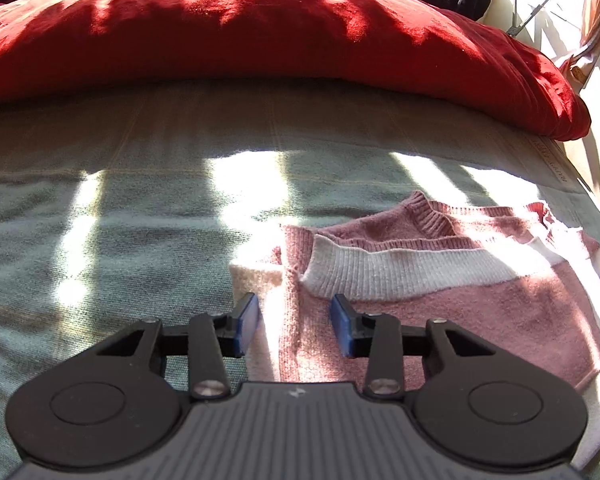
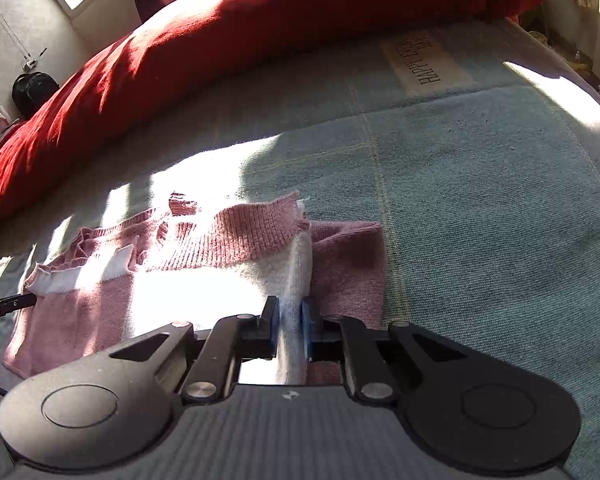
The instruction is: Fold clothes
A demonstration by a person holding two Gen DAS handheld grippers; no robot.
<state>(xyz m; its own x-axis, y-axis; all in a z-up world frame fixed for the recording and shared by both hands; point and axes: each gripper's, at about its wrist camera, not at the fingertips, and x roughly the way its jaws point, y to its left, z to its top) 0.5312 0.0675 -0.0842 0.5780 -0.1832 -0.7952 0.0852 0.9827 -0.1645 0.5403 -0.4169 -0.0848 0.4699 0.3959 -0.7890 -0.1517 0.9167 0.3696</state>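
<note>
Broadly, a pale blue-green bedspread (image 1: 120, 208) fills both views, striped by bars of sunlight and crossed by faint yellowish lines. Along its far side lies a bulky red duvet (image 1: 260, 32), deep in folds and shadow. Beside the duvet, in the right wrist view, a pale printed label (image 2: 428, 64) sits flat on the bedspread with dark lettering that begins "HAPPY"; the rest is too small to read. Near the front of the bedspread rests the pink and white knitted sweater (image 1: 440, 304), partly folded: a ribbed white band runs across it, a ribbed pink neckline stands up behind that band, and a long knitted strip hangs toward the camera in the left wrist view. The left gripper (image 1: 296, 330) hovers over the sweater's left edge with its blue pads (image 1: 248, 330) partway apart; that strip of knit lies in the gap between them, but neither pad presses on it. The right gripper (image 2: 290, 328) is nearly closed, its blue pads pinching a fold of white knit at the sweater's right edge, with a pink fold lying just beside it on the bedspread. A thin black tip of the other tool (image 2: 12, 304) pokes in at the left of the right wrist view.
</note>
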